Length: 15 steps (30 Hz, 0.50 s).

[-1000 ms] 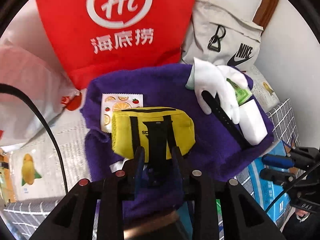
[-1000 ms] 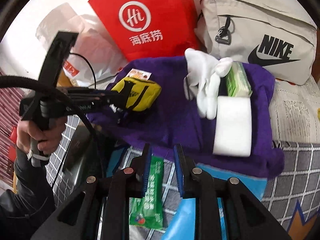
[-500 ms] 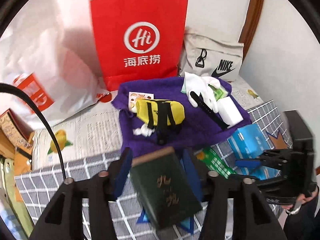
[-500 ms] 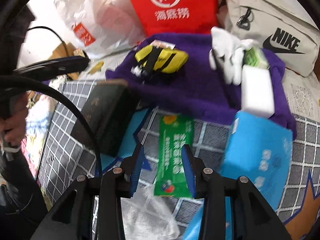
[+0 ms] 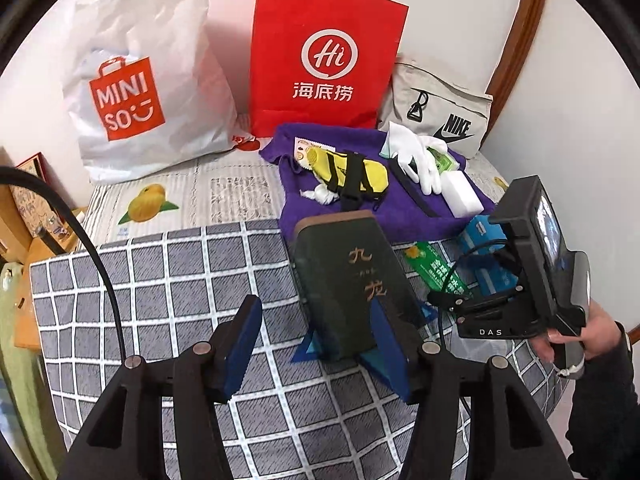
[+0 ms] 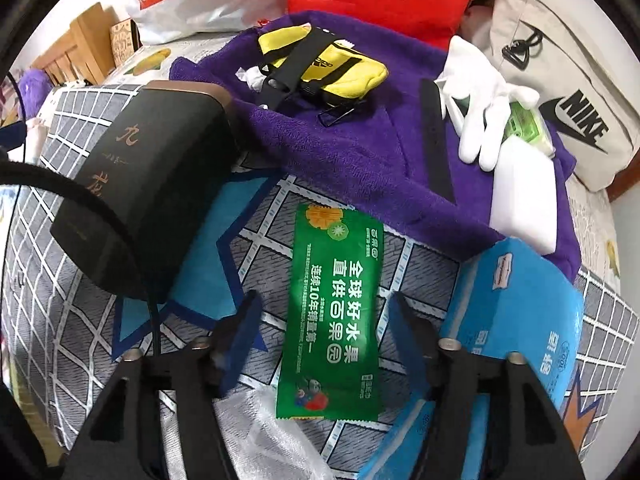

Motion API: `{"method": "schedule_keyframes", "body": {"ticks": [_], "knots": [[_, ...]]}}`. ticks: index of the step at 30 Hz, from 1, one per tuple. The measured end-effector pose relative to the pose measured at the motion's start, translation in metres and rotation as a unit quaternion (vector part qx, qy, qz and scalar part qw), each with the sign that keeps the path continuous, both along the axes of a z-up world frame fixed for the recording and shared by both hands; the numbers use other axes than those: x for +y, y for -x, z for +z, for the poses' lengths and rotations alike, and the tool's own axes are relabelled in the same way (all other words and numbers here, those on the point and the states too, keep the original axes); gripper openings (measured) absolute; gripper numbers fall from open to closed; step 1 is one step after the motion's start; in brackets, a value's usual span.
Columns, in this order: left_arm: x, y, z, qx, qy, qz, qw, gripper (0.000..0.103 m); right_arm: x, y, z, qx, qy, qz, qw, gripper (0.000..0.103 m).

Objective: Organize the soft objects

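Left wrist view: the left tongs (image 5: 316, 344) stand apart with nothing between their blue pads, hovering over the grey checked bedspread (image 5: 160, 280). The dark green box (image 5: 352, 280) lies just ahead, its near end beside the right pad but not clamped. Beyond it a purple towel (image 5: 404, 212) carries a yellow pouch (image 5: 352, 172), white gloves (image 5: 420, 156), a white sponge block (image 5: 464, 192) and a small green pack (image 5: 444, 162). Against the wall stand a white MINISO bag (image 5: 132, 96), a red paper bag (image 5: 324, 56) and a beige Nike bag (image 5: 444, 116); what they hold cannot be seen. The left half of the bedspread lies bare. At right a hand (image 5: 580, 340) grips the other tool.

Right wrist view: the right tongs (image 6: 324, 332) are opening, their pads on either side of the green wipes packet (image 6: 336, 312) and not pressing it. The packet lies flat on the bedspread just before the towel's near edge, between the dark box at left and a blue tissue pack (image 6: 520, 300) at right. A clear plastic wrapper (image 6: 256, 432) lies beneath the tongs.
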<state>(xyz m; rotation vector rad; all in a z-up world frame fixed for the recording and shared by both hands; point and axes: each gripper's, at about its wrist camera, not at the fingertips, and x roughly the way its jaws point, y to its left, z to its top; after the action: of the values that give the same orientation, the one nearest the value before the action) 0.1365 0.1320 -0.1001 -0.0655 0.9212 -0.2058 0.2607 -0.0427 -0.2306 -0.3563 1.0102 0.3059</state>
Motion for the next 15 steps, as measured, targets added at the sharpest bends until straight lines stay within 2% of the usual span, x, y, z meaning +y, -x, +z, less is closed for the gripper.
{"method": "schedule_keyframes", "body": {"ticks": [4,8,9,11,12,14,15], "knots": [[0.008,0.004,-0.004,0.002,0.014,0.002,0.9999,0.054,0.003,-0.006,-0.014,-0.009,0.031,-0.011,0.999,0.08],[0.014,0.011,-0.006,0.0,0.028,0.003,0.9996,0.054,-0.001,-0.01,-0.014,0.002,0.014,-0.009,1.0,0.077],[0.015,0.012,-0.006,0.0,0.031,0.002,0.9995,0.054,-0.001,-0.01,-0.013,0.003,0.015,-0.007,1.0,0.071],[0.016,0.015,-0.007,0.001,0.035,0.002,0.9994,0.054,0.001,-0.014,-0.011,0.005,0.012,-0.005,1.0,0.048],[0.017,0.015,-0.008,0.001,0.036,0.002,0.9994,0.054,0.002,-0.014,-0.009,0.006,0.009,-0.003,1.0,0.031],[0.017,0.017,-0.009,0.003,0.037,0.001,0.9993,0.054,0.002,-0.017,-0.007,0.039,-0.029,0.004,0.999,0.031],[0.016,0.017,-0.01,0.004,0.038,0.0,0.9993,0.054,0.004,-0.017,-0.006,0.039,-0.033,0.007,0.999,0.03]]}}
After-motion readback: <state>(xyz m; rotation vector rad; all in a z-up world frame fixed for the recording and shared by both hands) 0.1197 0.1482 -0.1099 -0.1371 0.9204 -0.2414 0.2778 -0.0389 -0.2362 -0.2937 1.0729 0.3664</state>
